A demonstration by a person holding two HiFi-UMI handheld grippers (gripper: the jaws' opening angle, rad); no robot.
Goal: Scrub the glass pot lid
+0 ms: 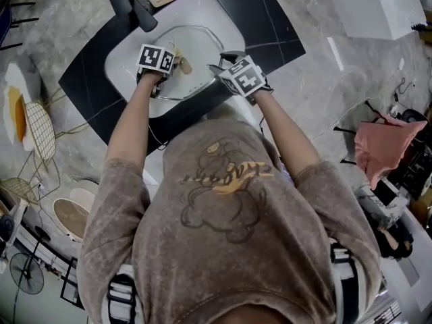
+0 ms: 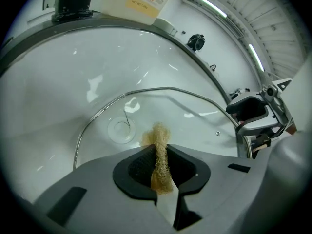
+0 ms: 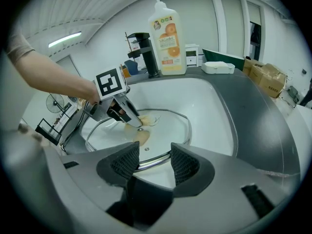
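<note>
I'm looking down over the person's shoulders at a white sink [image 1: 127,54] set into a dark desk [image 1: 270,20], with both arms reaching into the basin. The glass pot lid [image 1: 200,48] sits inside the sink, and its metal rim rings most of the basin floor. A black faucet [image 1: 136,9] stands at the far edge, and beside it I see an orange-labelled soap bottle [image 3: 168,32].

The left gripper [image 2: 161,156] is clamped tight on a tan, fibrous scrubber [image 2: 158,139]. The strip stands upright between the two dark pads, and its frayed top pokes out past them. From the right gripper view, that scrubber's tip is down on the glass near the middle of the lid, close to two small screws in the glass. Through the glass, in the left gripper view, I can make out the round drain [image 2: 120,130] of the sink.

The right gripper [image 3: 151,163] has its jaws wide apart, and nothing is pressed between the pads. The lid's near rim runs crosswise in the gap just beyond them. I can't tell whether the fingertips touch that rim. Seen from the left gripper view, this gripper sits right at the lid's edge on the side nearest the person.

The two grippers are near each other over the lid but apart.
</note>
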